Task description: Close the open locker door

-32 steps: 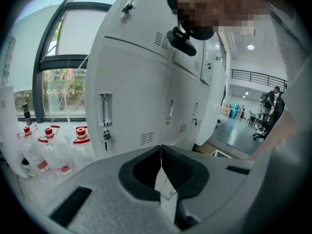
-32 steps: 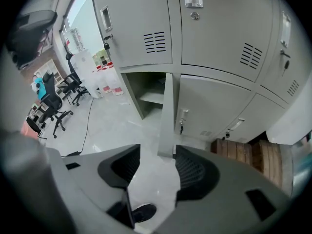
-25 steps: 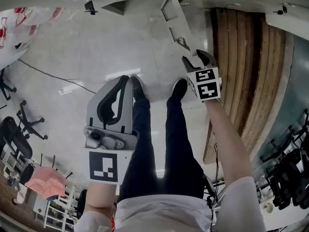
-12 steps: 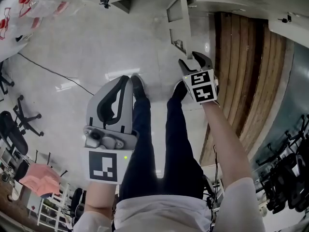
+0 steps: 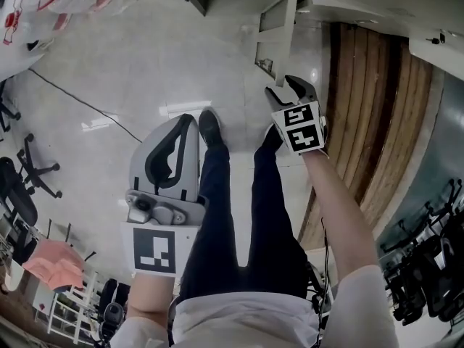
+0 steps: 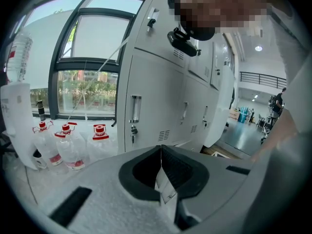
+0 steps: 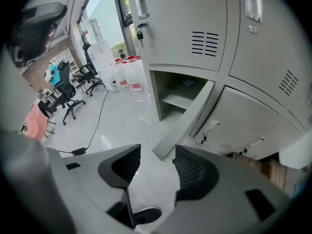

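Seen from the head view, the left claw [image 5: 190,122] hung over the floor [image 5: 145,64] beside the person's legs [image 5: 239,209], while the right claw [image 5: 290,90] was held out near the open locker door [image 5: 275,38]. In the left gripper view, that claw's jaws were pressed together on nothing, with closed lockers [image 6: 161,82] and water bottles [image 6: 68,147] beyond. In the right gripper view, the jaws stood apart and empty, the door angled out from its compartment [image 7: 178,94] just past the gap.
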A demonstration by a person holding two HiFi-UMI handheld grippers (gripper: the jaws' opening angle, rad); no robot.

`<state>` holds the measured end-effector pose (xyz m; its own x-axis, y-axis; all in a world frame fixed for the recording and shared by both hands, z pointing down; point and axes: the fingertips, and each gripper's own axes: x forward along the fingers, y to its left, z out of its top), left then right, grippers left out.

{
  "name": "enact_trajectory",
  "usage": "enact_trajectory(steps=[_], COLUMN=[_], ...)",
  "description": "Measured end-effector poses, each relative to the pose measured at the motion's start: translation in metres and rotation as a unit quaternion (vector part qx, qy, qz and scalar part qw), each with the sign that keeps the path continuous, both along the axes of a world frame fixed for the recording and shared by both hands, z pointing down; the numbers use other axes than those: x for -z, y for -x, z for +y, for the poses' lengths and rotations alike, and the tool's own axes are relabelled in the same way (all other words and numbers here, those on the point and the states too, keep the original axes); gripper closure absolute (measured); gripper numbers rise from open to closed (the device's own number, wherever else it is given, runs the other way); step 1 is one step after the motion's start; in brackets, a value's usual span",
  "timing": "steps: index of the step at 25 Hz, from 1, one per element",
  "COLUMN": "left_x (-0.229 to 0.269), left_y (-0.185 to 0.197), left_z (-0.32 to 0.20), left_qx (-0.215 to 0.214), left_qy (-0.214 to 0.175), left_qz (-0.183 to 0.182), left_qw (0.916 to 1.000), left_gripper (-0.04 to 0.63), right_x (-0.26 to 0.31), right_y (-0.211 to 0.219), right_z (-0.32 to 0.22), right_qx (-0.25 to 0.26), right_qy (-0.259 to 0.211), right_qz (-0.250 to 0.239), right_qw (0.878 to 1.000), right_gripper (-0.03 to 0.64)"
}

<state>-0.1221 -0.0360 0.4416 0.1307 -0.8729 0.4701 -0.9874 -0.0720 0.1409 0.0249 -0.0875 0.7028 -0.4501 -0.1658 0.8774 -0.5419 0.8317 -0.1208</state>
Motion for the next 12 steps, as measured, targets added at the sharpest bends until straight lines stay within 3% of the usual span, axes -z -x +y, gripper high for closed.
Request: enact_trajectory(steps=[12], left_x=[-0.004], left_y=[0.028], left_z=[0.020], left_qx=[0.021], left_qy=[0.005], left_qz=[0.001], left_qw=[0.9998], left_gripper=[0.584], right_x=[0.001], right_y=[0.049], right_z=[0.002], right_qx=[0.023], right_qy=[-0.003], right_qz=[-0.011], right_qw=[1.000], right_gripper=[0.396])
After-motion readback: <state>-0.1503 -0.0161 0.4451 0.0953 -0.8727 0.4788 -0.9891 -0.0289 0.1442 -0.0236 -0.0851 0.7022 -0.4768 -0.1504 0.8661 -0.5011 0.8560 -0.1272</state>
